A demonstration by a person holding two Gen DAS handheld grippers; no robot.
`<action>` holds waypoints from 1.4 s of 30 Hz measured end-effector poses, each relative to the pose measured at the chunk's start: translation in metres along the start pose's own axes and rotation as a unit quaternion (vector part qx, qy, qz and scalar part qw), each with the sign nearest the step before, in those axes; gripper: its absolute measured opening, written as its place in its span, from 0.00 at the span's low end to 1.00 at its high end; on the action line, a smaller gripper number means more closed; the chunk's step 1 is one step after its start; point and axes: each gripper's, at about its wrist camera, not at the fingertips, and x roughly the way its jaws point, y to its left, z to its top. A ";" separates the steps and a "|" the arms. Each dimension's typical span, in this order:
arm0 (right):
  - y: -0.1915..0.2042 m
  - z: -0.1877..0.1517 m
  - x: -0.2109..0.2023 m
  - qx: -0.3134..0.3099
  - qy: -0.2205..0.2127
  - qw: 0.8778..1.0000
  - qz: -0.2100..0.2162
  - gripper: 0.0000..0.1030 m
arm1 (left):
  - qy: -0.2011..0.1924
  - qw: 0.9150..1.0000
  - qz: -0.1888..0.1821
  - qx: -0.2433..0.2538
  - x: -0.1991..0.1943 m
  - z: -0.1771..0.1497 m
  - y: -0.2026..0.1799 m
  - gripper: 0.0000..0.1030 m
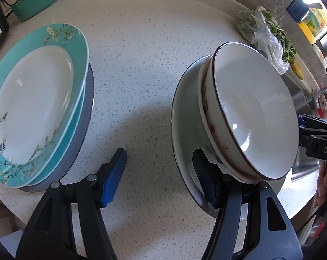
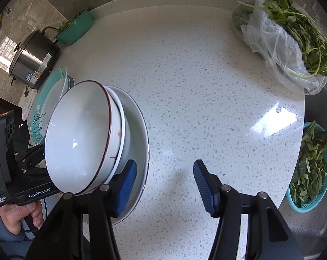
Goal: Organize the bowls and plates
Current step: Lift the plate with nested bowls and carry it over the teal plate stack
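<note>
Two half-open grippers, left gripper and right gripper, straddle opposite rims of the wide pale-green shallow dish carrying nested white bowls mid-counter, pads not yet pinching, poised for a shared lift.

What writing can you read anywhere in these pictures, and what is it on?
"GenRobot.AI": side of the black handheld device in the person's left hand.
"DAS", cut off at the frame edge: black device body.
Sticker on the steel pot: too small to read.
Yellow package label: blurred.

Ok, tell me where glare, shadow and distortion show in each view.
Left wrist: fisheye bends the countertop; a soft shadow lies between the plates; a glint sits in the top bowl. Right wrist: a bright window reflection on the counter at right; dark corner vignetting.
</note>
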 end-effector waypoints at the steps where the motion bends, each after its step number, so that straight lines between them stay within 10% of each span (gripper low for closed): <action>1: 0.001 0.000 0.003 0.000 0.002 1.000 0.002 0.56 | -0.001 1.000 0.003 0.004 0.001 0.001 -0.002 0.60; 12: 0.006 0.001 0.018 0.000 0.007 1.000 0.019 0.48 | -0.015 1.000 0.005 0.003 0.006 0.009 -0.004 0.60; 19: 0.016 0.001 0.021 -0.010 0.006 0.999 0.031 0.20 | -0.030 0.999 -0.012 0.023 0.002 0.012 -0.016 0.29; 24: 0.021 0.002 0.022 -0.014 0.003 1.000 0.026 0.18 | -0.034 0.999 -0.020 0.035 0.001 0.013 -0.024 0.15; 42: 0.018 -0.005 0.014 0.001 -0.012 1.000 0.008 0.17 | -0.033 0.998 -0.008 0.061 0.000 0.011 -0.030 0.13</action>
